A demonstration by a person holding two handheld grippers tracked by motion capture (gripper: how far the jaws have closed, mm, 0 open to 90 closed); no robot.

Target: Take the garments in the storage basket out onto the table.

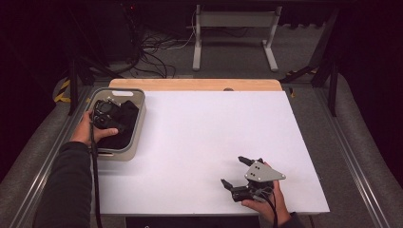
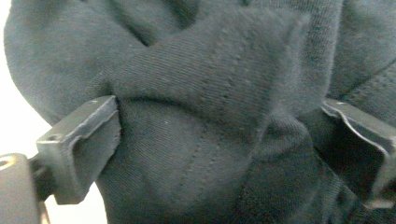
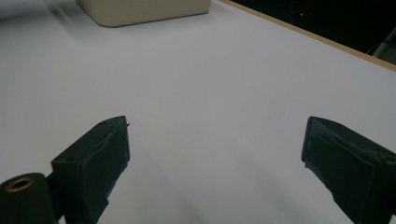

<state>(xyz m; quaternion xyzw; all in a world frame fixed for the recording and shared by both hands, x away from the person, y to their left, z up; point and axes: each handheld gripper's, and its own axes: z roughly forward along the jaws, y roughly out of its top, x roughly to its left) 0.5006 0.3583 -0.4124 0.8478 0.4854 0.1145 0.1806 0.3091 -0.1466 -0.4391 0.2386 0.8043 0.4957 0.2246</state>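
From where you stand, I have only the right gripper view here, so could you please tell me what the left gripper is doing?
Observer: The left gripper is down inside the grey bin at the table's left edge.
Operator: Thank you. Is there anything between its fingers?
Observer: Yes, a fold of dark knitted fabric sits between the two fingers, which stand wide apart either side of it.
Operator: And where is my right gripper relative to that bin?
Observer: The right gripper is near the table's front right, open, well apart from the bin.
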